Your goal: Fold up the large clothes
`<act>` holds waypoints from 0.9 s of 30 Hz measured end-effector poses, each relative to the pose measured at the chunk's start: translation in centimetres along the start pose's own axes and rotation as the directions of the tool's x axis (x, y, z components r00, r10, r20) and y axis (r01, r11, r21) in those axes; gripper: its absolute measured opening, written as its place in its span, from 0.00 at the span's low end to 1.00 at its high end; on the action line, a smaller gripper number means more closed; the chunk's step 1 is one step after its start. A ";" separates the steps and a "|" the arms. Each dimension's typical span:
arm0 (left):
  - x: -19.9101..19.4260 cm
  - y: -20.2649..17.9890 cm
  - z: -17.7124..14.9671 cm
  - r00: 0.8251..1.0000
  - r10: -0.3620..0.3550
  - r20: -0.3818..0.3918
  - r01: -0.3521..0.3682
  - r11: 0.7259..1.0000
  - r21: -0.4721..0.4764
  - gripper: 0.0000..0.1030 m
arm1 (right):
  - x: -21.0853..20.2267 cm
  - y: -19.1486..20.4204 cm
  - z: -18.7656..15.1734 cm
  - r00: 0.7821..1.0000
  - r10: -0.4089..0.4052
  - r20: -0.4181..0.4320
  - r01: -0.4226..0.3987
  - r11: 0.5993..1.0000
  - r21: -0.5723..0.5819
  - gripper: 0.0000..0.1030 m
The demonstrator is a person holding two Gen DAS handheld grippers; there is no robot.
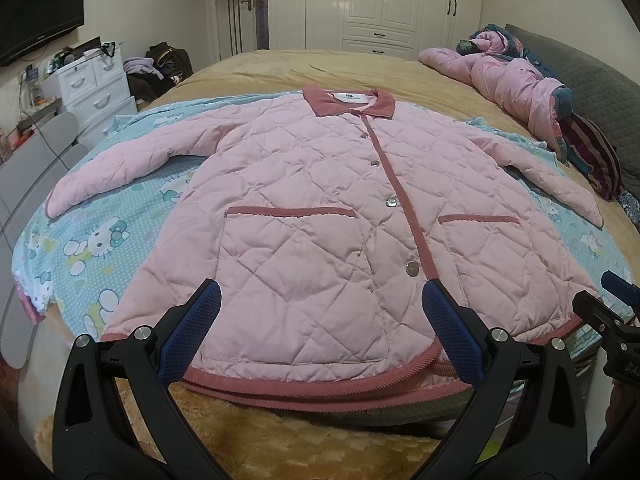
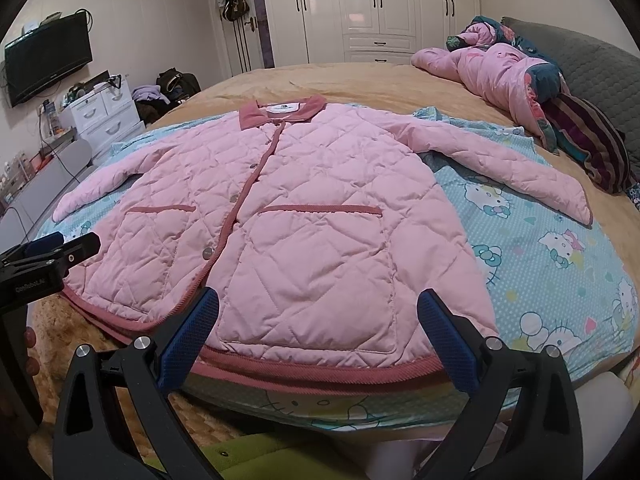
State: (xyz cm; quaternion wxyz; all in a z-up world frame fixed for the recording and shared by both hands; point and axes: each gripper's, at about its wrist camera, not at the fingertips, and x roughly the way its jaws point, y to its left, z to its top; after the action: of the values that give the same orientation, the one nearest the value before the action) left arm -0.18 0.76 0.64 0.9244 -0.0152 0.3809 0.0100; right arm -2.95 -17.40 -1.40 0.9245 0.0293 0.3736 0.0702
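A pink quilted jacket with dark pink collar, trim and two front pockets lies flat and buttoned on a light blue cartoon-cat sheet, both sleeves spread out to the sides. My left gripper hangs open over the hem, above the left pocket. My right gripper is open too, over the hem by the right pocket. Neither holds cloth. The right gripper shows at the right edge of the left wrist view, and the left gripper at the left edge of the right wrist view.
The sheet lies on a tan bed cover. A bundled pink quilt and a striped pillow sit at the far right by a grey headboard. White drawers, a wall TV and white wardrobes stand behind.
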 end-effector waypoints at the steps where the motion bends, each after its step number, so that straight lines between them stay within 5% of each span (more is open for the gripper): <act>1: 0.0 0.0 0.0 1.000 0.000 0.001 0.000 1.000 -0.001 0.92 | 0.2 0.0 0.1 1.000 0.000 -0.003 0.000 1.000 -0.002 0.96; 13: 2.8 0.3 3.2 0.999 0.024 -0.023 -0.026 0.999 -0.046 0.92 | 2.2 -0.1 4.4 1.000 0.008 0.016 -0.008 1.000 -0.002 0.96; 27: 6.7 -0.6 10.5 0.999 0.030 -0.017 -0.030 0.999 -0.044 0.92 | 7.3 -2.1 12.3 1.000 0.018 0.000 -0.018 0.998 0.054 0.96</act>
State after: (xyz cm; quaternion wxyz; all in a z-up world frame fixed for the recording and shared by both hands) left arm 12.02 0.61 3.36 0.9205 -0.0302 0.3881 0.0323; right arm 11.06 -18.35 2.21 0.9225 0.0577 0.3754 0.0686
